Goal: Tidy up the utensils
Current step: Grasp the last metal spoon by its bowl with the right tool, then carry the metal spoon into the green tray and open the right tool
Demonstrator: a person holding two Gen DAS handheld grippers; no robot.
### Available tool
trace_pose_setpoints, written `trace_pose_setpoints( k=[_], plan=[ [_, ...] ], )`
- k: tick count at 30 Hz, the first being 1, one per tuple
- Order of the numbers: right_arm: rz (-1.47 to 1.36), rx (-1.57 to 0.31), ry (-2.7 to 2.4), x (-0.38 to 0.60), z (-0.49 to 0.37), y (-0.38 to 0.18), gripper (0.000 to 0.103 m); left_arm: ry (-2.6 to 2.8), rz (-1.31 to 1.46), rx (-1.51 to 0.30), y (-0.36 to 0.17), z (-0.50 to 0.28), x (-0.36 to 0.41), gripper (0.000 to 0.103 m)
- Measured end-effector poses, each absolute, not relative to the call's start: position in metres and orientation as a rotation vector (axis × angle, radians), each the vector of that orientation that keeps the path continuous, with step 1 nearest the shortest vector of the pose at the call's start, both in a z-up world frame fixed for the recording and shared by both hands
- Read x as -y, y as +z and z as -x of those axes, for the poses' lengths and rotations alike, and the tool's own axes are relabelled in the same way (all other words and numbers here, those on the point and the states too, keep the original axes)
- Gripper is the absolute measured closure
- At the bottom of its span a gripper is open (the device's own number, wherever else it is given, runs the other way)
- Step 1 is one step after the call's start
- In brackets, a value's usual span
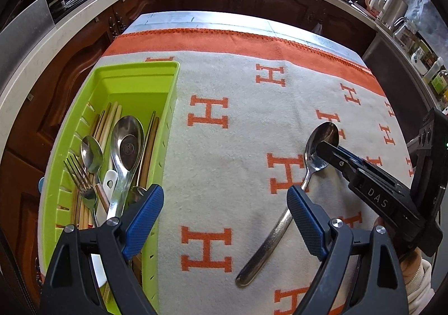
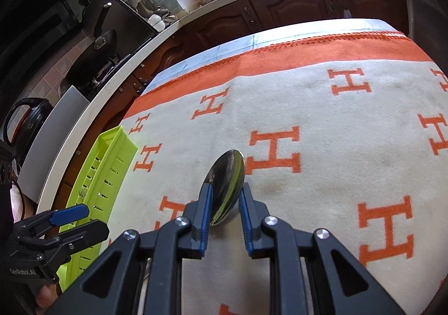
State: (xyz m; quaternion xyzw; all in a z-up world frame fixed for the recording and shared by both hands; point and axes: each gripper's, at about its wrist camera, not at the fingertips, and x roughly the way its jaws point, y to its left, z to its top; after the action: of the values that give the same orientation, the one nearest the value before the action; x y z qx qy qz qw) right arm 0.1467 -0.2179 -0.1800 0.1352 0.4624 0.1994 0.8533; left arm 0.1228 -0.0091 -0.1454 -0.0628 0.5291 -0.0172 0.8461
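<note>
Orange-and-cream cloth (image 1: pixel 238 146) covers the whole table; its far hem crosses the upper part of both views, with dark cabinets beyond.

Lime-green tray (image 1: pixel 170 107) lies along the cloth's left edge, lower left of the left wrist view. It already holds chopsticks, a fork and spoons. Its right wall is the barrier to clear.

Steel spoon (image 2: pixel 228 177) lies loose on the cloth, right of centre in the left wrist view, well apart from the tray.

Right gripper (image 2: pixel 224 200) brackets the spoon's bowl, jaws narrow; firm contact cannot be confirmed. Left gripper (image 1: pixel 225 203) hangs with jaws wide, holding nothing.

Judged step: pick-up of the last loose utensil. Next move calls for closing, lifting, then carrying left across open cloth; the left gripper stands in that path.
</note>
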Motion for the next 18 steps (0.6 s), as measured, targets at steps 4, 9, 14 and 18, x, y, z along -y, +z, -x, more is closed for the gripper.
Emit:
trace_pose_setpoints(
  k=[4,9,14,18],
  plan=[
    [-0.232,-0.983,0.459,0.206,-0.145,-0.181,0.095,-0.043,0.140,-1.111,-0.143,-0.121,0.008,0.015],
    [-0.298,-0.997,0.513,0.202,-0.141,-0.181,0.098,-0.059,0.154,-1.095,-0.136,-0.115,0.004,0.015],
    [-0.446,-0.987,0.560,0.215,-0.138,-0.172,0.101,-0.026,0.102,-1.035,-0.118,-0.103,0.000,0.015],
    [-0.473,-0.976,0.576,0.218,-0.132,-0.158,0.101,0.007,0.086,-0.997,-0.106,-0.094,-0.011,0.015]
  ],
)
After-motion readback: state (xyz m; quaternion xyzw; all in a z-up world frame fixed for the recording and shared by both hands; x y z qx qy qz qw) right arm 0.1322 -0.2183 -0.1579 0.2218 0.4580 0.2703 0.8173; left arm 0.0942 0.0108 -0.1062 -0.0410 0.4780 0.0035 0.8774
